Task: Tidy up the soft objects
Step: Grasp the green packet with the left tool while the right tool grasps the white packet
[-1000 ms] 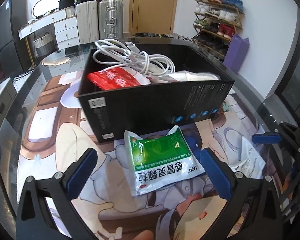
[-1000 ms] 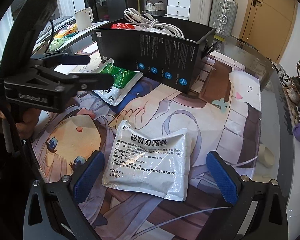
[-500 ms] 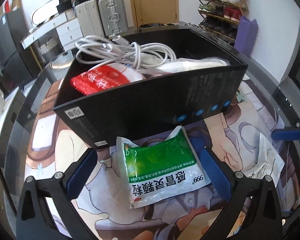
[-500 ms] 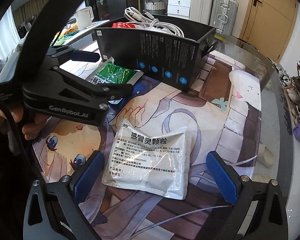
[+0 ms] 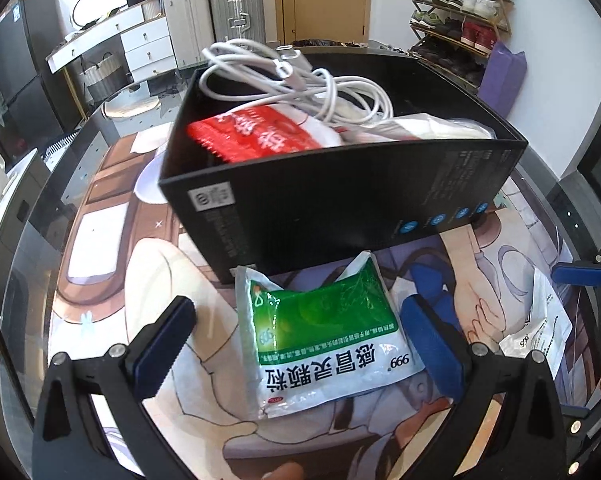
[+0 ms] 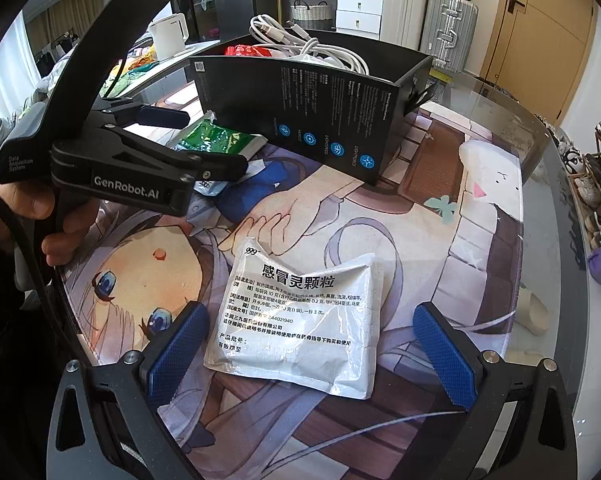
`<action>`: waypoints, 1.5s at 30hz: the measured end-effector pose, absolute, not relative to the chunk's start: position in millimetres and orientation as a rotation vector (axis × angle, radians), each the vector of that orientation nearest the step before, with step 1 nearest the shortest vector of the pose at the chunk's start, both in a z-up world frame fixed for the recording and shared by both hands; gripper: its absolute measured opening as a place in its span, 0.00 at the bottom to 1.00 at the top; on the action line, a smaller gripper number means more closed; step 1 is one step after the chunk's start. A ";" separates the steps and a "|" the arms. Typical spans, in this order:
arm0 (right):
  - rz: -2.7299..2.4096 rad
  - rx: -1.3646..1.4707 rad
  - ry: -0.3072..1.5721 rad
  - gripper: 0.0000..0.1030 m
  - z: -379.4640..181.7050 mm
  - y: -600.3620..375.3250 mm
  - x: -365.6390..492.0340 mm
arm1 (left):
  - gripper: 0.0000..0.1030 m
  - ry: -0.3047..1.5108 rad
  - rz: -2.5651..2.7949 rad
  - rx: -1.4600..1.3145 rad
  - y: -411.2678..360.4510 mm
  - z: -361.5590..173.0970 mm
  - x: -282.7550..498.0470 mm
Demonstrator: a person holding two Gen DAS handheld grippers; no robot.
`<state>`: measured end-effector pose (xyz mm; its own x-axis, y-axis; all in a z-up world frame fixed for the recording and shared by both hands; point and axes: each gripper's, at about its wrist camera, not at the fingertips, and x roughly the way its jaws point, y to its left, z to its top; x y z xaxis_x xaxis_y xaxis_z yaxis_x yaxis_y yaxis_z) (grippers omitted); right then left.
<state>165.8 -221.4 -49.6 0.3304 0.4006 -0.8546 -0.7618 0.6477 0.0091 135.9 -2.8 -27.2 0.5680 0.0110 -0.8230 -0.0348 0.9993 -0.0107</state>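
Note:
A green and white medicine sachet (image 5: 320, 336) lies flat on the printed mat, just in front of a black cardboard box (image 5: 340, 200). My left gripper (image 5: 300, 344) is open, low over the mat, its blue pads either side of this sachet without touching it. The box holds a red packet (image 5: 256, 136), a coiled white cable (image 5: 300, 80) and a white pouch (image 5: 428, 128). A white sachet (image 6: 300, 312) with black print lies on the mat between the pads of my open right gripper (image 6: 308, 348). The left gripper (image 6: 204, 148) also shows in the right wrist view, over the green sachet (image 6: 216, 138).
The printed mat (image 6: 420, 240) covers a round glass table (image 6: 548, 184). A white kettle (image 6: 168, 34) stands beyond the box to the left. Suitcases (image 5: 212, 12), white drawers (image 5: 148, 44) and a shoe rack (image 5: 456, 12) stand on the floor beyond the table.
My left gripper has moved forward and down toward the box, so the green sachet now lies further in between its pads. My right gripper has stayed over the white sachet.

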 end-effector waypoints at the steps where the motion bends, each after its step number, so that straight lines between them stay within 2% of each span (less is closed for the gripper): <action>1: 0.794 -0.436 0.962 0.99 -49.5 -221.3 166.2 | 1.00 0.966 0.025 -0.027 -3.1 -27.2 136.0; 3: 0.798 -0.437 0.963 0.99 -49.5 -221.0 166.8 | 0.98 0.963 0.020 -0.025 -3.7 -27.5 135.1; 11: 0.799 -0.430 0.954 0.99 -50.1 -221.8 172.8 | 0.75 0.928 -0.059 0.018 -11.5 -22.3 126.3; 16: 0.797 -0.427 0.951 0.99 -50.7 -222.8 177.5 | 0.68 0.919 -0.080 0.026 -13.4 -20.8 123.8; 21: 0.790 -0.416 0.938 0.89 -47.0 -225.2 179.1 | 0.67 0.916 -0.084 0.026 -12.4 -20.0 124.0; 23: 0.786 -0.412 0.933 0.79 -45.1 -226.3 179.3 | 0.67 0.916 -0.084 0.025 -12.5 -20.1 124.0; 32: 0.798 -0.411 0.915 0.61 -41.9 -225.1 177.7 | 0.67 0.916 -0.083 0.024 -11.6 -19.3 125.1; 37: 0.808 -0.417 0.907 0.56 -41.1 -223.3 174.9 | 0.68 0.916 -0.082 0.024 -11.5 -19.6 124.8; 45: 0.814 -0.418 0.902 0.56 -40.5 -222.8 173.8 | 0.68 0.916 -0.080 0.025 -9.8 -19.6 125.2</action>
<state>173.8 -222.8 -40.5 0.3579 0.4441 -0.8214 -0.7719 0.6357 0.0074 125.2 -9.8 -19.6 0.6061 -0.0586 -0.7932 0.0798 0.9967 -0.0127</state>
